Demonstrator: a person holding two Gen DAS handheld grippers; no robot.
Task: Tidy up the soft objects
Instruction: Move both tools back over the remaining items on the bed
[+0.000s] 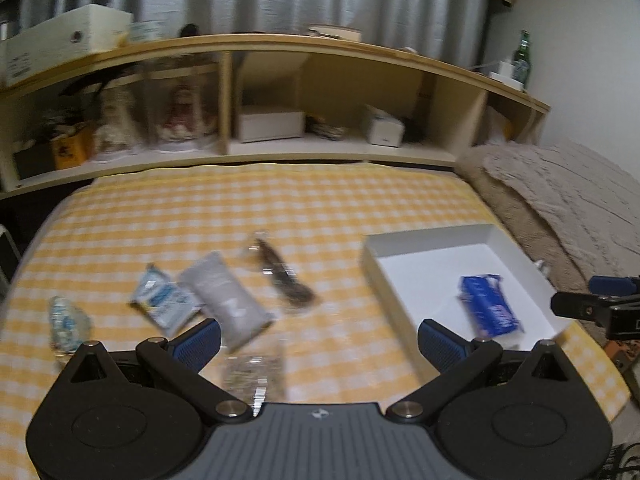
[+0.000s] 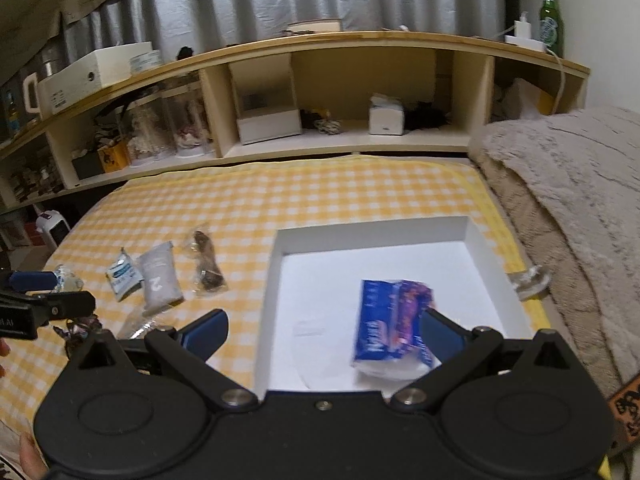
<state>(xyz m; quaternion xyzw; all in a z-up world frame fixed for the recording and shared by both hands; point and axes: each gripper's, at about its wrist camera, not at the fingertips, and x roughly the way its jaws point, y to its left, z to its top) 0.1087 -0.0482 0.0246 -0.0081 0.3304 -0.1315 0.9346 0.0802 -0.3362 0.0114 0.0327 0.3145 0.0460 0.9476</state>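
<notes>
You have one item done: the blue pack (image 2: 394,322) lies in the white box (image 2: 476,236) on the bed (image 1: 280,200), with your right tongs (image 2: 324,330) spread wide and empty above it. Your left tongs (image 1: 318,342) are also wide open, holding nothing, over the loose packets. Left to move, as I judge it: the grey pouch (image 1: 228,300), white-blue sachet (image 1: 164,300), brown packet (image 1: 282,274), clear bag (image 1: 252,372) and the small packet (image 1: 66,322) at far left.

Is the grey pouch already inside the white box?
No. The grey pouch lies on the checked cloth beside the white box, which holds only a blue packet.
</notes>
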